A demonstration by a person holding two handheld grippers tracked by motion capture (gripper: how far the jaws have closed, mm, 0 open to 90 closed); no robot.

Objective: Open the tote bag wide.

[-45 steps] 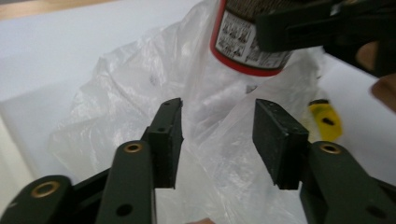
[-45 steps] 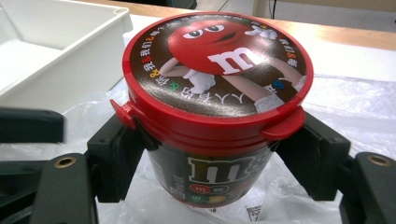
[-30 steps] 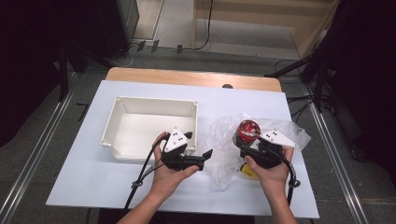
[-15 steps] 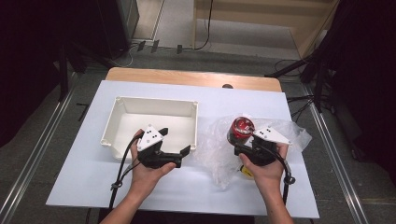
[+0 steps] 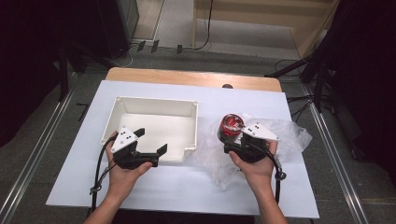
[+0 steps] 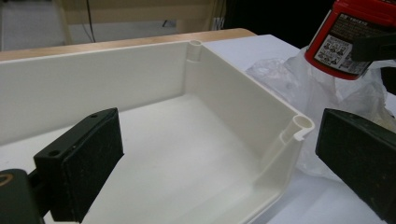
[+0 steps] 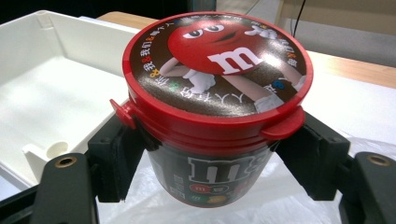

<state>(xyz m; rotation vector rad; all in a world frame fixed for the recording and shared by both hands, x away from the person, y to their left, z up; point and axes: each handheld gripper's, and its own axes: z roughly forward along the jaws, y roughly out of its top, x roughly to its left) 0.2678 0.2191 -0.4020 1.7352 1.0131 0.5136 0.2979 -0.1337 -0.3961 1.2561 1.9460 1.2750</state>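
The right claw (image 5: 232, 136) was clamped on a red-lidded tub (image 5: 230, 125) of candy, one jaw pressed to each side of its dark body just under the lid rim. In the right gripper view the tub (image 7: 215, 93) sat upright between the jaws, clear of the surface, with its printed lid facing up. A crumpled clear bag (image 5: 285, 135) lay on the white surface (image 5: 187, 186) beneath and to the right of the tub; the right hand (image 5: 254, 163) rested over the bag's near part.

The left claw (image 5: 150, 141) stood wide open and held nothing. Its jaws had just been opening, with nothing gripped between them. In the left gripper view one jaw was over the inside of the bin (image 6: 196, 140) and the other was outside its right wall, so the near right corner of the bin stood between them without contact that I could see. The left hand (image 5: 122, 170) held that claw at the near edge of the bin (image 5: 154, 116).

The bin was white, open-topped and bare inside. It lay left of the tub, just beside the bag (image 6: 327, 93). The tub (image 6: 350, 42) hung above and to the right of the bin's right wall, apart from it.
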